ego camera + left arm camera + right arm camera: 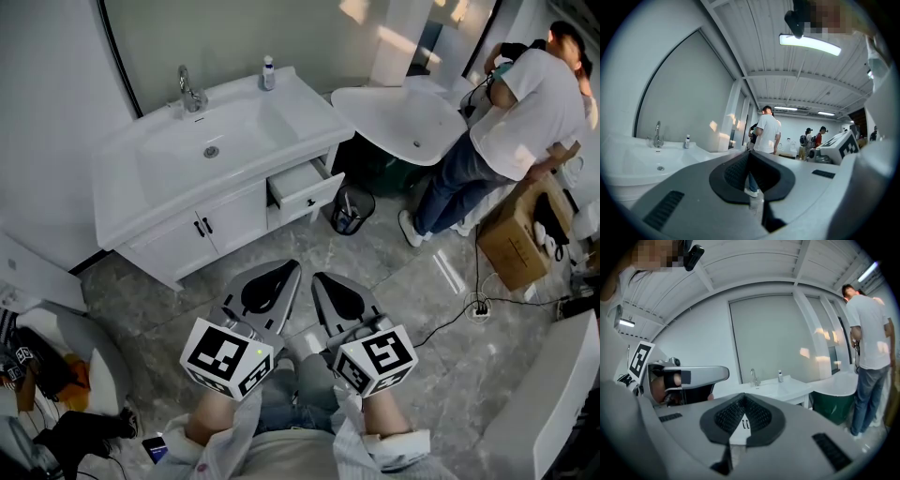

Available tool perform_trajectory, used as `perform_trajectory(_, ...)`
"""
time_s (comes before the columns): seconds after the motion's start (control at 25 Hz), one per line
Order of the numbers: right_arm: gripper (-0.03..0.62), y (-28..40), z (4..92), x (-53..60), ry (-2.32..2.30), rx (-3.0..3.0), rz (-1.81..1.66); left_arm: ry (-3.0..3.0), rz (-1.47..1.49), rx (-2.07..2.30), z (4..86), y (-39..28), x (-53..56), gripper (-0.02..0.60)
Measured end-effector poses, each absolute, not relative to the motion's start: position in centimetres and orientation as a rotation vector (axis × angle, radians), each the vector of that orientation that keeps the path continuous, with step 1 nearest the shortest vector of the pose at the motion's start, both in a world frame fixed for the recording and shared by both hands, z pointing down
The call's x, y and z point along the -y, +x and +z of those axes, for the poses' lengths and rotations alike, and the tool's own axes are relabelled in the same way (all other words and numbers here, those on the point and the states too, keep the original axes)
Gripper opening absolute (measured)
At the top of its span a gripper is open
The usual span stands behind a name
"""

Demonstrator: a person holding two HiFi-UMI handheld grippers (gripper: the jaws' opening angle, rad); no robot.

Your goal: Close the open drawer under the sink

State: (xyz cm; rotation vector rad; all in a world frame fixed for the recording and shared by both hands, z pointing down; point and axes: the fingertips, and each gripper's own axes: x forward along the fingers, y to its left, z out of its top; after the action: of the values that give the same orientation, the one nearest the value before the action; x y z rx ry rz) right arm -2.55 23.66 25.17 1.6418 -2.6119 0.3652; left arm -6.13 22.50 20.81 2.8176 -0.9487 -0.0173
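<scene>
Pointing toward the drawer (305,190), left hand-held gripper (287,269) and right hand-held gripper (320,278) both closed, empty.

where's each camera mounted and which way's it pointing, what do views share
Head view: on the person's head, looking steeply down at the sink cabinet and its open drawer; own legs, left gripper and right gripper show.
Left gripper view: rides the left gripper, looking along its shut jaws toward a bystander; the right gripper's marker cube shows at right.
Right gripper view: rides the right gripper, jaws shut, facing the sink cabinet; the left gripper shows at left.
Shared: both gripper views show the faucet and bystander.
</scene>
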Motion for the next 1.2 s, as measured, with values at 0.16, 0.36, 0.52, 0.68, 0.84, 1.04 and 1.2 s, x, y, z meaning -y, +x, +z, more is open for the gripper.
perform_trajectory(0.16,0.009,-2.2,25.7,-22.5,1.645,2.606,0.380,2.804,-0.010,0.950,21.3,-6.1,-21.3,0.015)
perform_trajectory(0.36,0.009,-1.8,26.5,-20.1,1.635,2.597,0.398,2.783,-0.001,0.957,22.2,-5.8,-18.6,0.015)
perform_trajectory(0.52,0.009,-1.1,27.3,-17.5,1.600,2.601,0.399,2.774,-0.015,0.981,22.7,-4.9,-15.9,0.015)
perform_trajectory(0.68,0.009,-0.2,27.5,-13.7,1.546,2.615,0.390,2.771,-0.016,1.004,22.7,-3.5,-12.2,0.015)
perform_trajectory(0.84,0.009,0.8,27.3,-9.6,1.489,2.635,0.391,2.760,-0.025,1.037,22.3,-1.9,-8.1,0.015)
perform_trajectory(1.04,0.009,3.1,26.2,-4.9,1.426,2.664,0.380,2.743,-0.027,1.088,21.4,0.6,-3.4,0.015)
perform_trajectory(1.2,0.009,5.4,25.8,-1.3,1.401,2.684,0.378,2.726,-0.026,1.136,21.2,2.4,0.1,0.015)
